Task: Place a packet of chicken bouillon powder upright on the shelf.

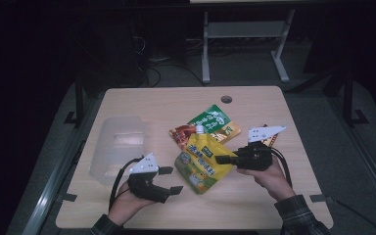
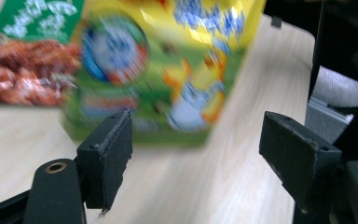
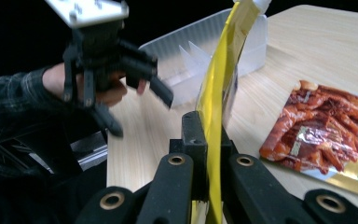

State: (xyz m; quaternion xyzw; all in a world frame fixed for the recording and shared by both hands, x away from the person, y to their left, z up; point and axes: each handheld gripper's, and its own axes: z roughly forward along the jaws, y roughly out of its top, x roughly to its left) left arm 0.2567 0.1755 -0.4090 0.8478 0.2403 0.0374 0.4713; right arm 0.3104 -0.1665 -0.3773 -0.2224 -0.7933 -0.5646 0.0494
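Observation:
A yellow spouted drink pouch (image 1: 203,161) is held up near the table's middle, and my right gripper (image 1: 225,159) is shut on its right edge. In the right gripper view the pouch (image 3: 216,88) stands edge-on between the shut jaws of the right gripper (image 3: 209,140). My left gripper (image 1: 171,180) is open just left of the pouch's lower end, apart from it. In the left gripper view the blurred pouch (image 2: 168,60) lies ahead of the left gripper's (image 2: 198,135) spread jaws, which hold nothing.
A green and red snack packet (image 1: 208,126) lies flat behind the pouch. A clear plastic container (image 1: 120,147) with dividers stands at the table's left. A dark packet (image 1: 270,139) peeks out beside the right gripper. The cable hole (image 1: 226,99) is at the back.

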